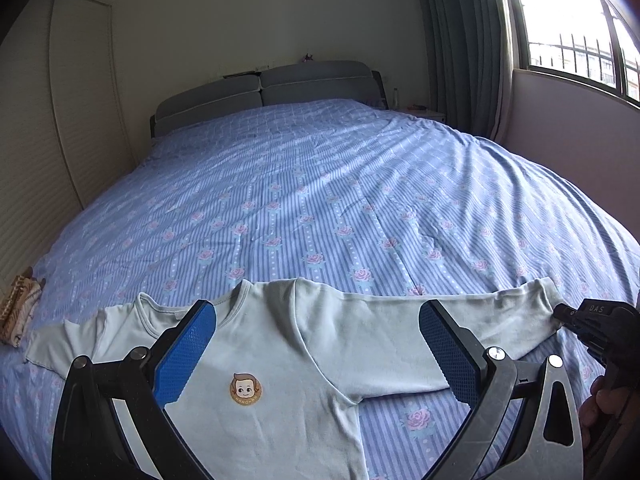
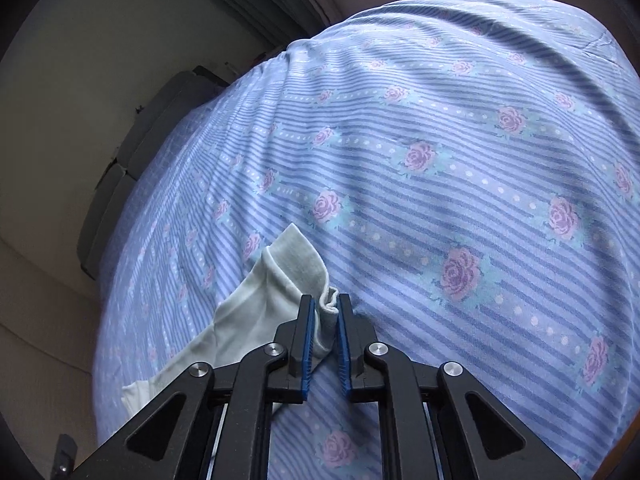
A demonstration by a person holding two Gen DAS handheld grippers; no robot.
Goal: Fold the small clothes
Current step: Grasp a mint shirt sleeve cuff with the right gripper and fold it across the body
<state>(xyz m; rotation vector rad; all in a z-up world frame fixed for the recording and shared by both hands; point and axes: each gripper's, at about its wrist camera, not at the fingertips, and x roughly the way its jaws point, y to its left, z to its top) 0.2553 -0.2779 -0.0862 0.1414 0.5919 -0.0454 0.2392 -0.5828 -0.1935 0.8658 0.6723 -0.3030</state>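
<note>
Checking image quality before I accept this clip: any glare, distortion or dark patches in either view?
Left wrist view: the window is blown out white and the bed bulges from fisheye distortion, though the shirt stays sharp. Right wrist view: dimmer, black vignette corners, soft shadow bands across the bedspread; the pinched sleeve is clear.

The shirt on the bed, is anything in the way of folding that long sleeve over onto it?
Nothing visible is. The right gripper already pinches the sleeve at its cuff, and only flat shirt lies between there and the badge. The left gripper hangs above the shirt, jaws wide apart.
</note>
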